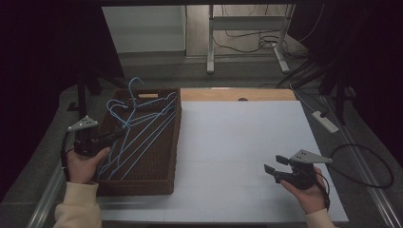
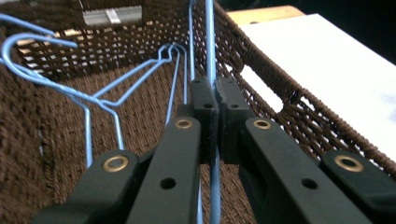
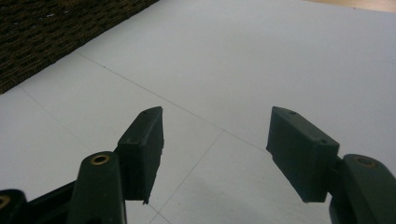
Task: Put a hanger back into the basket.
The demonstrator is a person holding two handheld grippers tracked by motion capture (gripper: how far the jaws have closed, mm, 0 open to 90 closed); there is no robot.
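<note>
At the left of the high view, your left gripper (image 1: 115, 134) reaches into the dark brown woven wicker basket (image 1: 175, 156), which sits on the left part of the white desk (image 1: 247, 147). Its jaws are closed tight on a thin light-blue wire hanger (image 1: 142, 130); in the left gripper view, the blue wire (image 2: 211, 70) runs straight up the middle of the frame, pinched between the two black pads, and comes out again below them at the bottom centre. Your left hand (image 1: 84, 164) holds the gripper body over the basket's left rim, with the grey three-cornered plate just above it.

More light-blue wire hangers (image 1: 121, 111) lie in a loose pile in the basket, their long bars slanting from lower left to upper right, and one hook rises above the far rim at the upper left of the basket. In the left gripper view, the shoulders of these hangers (image 2: 116, 98) lie on the basket floor at centre left, and the basket's right wall (image 2: 280, 112) crosses the frame diagonally, the white desk beyond it.

At the lower right of the high view, your right gripper (image 1: 274, 164) hovers over bare desk, well apart from the basket, held by your right hand (image 1: 304, 187). Its jaws stand wide with nothing between them; in the right gripper view you see white desk surface (image 3: 233, 70) between the two pads, and a corner of the basket (image 3: 46, 37) at the upper left.
</note>
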